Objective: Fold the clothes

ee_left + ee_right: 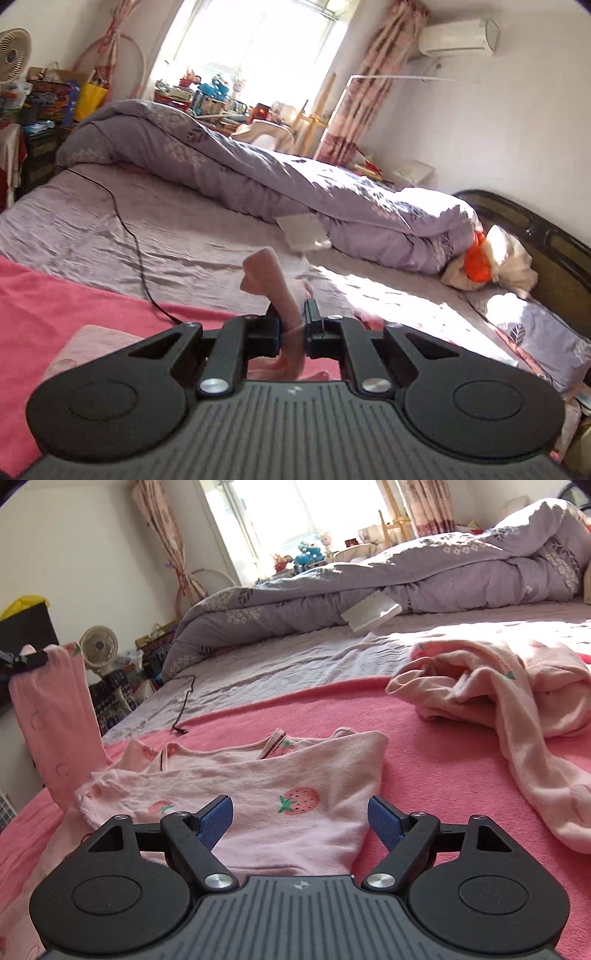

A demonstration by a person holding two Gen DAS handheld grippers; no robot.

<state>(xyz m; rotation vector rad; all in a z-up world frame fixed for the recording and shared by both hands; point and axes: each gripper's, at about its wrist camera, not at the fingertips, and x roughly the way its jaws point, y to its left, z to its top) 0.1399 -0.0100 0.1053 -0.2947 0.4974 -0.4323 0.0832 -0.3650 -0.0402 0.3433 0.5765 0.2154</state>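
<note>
Daylit bedroom, strong backlight, fisheye warp

Window [255, 44] blown out to white in both views; hard sun patch w/ glare on bed [388, 295], shadow side of quilt [332, 590] dimmer. Edges bend & darken at corners; slight motion blur in left wrist view, right wrist view sharper.

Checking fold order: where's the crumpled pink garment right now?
Right wrist view, upper right: the crumpled pink garment lies on the pink blanket, right of the flat strawberry top and nearer than the white box by the lilac duvet.
</note>
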